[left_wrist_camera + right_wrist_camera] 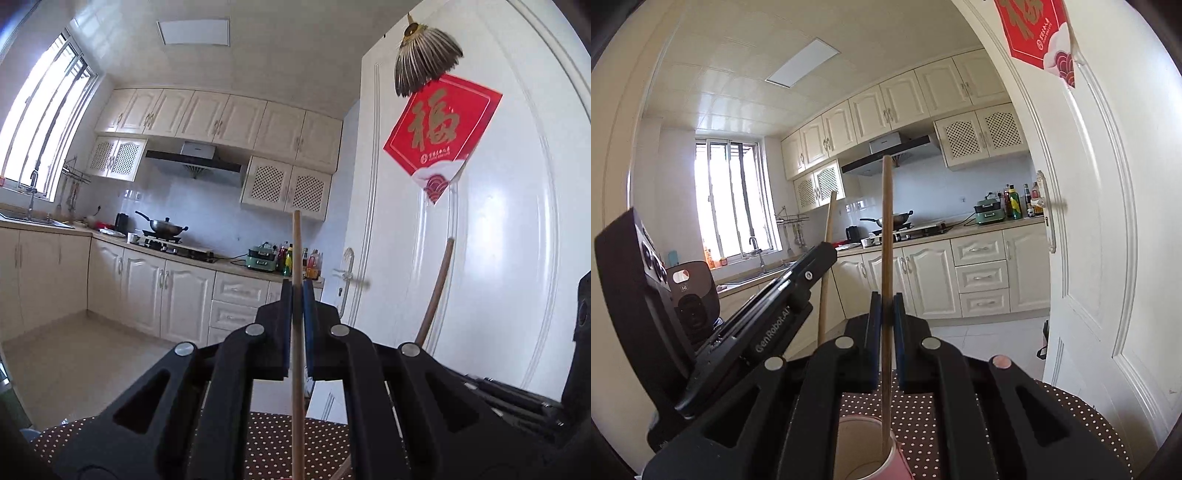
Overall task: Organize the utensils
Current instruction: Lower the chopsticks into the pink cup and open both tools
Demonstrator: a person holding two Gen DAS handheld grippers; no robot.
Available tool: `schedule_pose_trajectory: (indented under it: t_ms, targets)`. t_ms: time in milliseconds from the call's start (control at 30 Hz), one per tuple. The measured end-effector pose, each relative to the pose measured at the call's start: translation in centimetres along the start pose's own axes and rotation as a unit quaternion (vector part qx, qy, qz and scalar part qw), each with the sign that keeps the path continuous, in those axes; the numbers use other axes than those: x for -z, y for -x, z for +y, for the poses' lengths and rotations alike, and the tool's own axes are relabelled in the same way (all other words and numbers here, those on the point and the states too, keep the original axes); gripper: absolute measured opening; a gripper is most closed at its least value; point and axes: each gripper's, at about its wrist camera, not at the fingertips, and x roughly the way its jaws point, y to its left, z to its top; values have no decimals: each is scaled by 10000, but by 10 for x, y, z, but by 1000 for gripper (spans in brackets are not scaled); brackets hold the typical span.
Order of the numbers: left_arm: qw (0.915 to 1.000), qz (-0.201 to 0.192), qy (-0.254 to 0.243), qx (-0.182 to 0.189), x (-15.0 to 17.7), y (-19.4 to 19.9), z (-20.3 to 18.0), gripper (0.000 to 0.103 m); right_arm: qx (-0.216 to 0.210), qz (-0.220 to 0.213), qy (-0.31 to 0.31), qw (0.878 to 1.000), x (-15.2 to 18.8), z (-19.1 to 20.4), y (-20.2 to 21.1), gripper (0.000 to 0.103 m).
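**Both chopsticks clamped, right one going into cup**

Left hand-held gripper [296,295] is pinching a wooden chopstick [297,251] upright, jaws nearly closed on it. Right hand-held gripper [886,306] is gripping its own chopstick [886,229] likewise, with the lower tip sitting inside the pink paper cup [866,448] on the polka-dot worktop [1071,406]. The sticks are probably light, stiff and smooth, so mid-shaft grips are looking sensible. The cup is looking tippable.
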Motion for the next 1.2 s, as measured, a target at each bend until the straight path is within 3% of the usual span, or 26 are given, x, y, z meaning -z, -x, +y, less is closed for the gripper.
schedule_pose_trajectory:
  t_ms: [333, 500, 667, 1033, 1100, 1133, 1200]
  targets:
    - [9990, 389, -98, -189, 9, -8, 2, 6, -26, 230, -33, 9997, 7, -1, -5, 5]
    - [9975, 551, -227, -378, 9, -4, 3, 6, -47, 569, 54, 9984, 12, 2, -13, 5]
    - [9960, 797, -64, -408, 12, -4, 12, 6, -63, 822, 105, 9965, 18, 6, -20, 5]
    - [9927, 1060, -263, -518, 25, 5, 14, 6, -136, 1161, 70, 9931, 21, 5, -27, 9]
    - [9920, 1131, -283, -483, 28, 8, 16, 6, -182, 1181, 77, 9928, 21, 7, -27, 16]
    - [9917, 1155, -283, -480, 29, 9, 17, 7, -172, 1185, 83, 9928, 21, 7, -27, 28]
    - [9908, 1216, -288, -519, 31, 12, 21, 7, -91, 1166, 115, 9931, 21, 7, -27, 36]
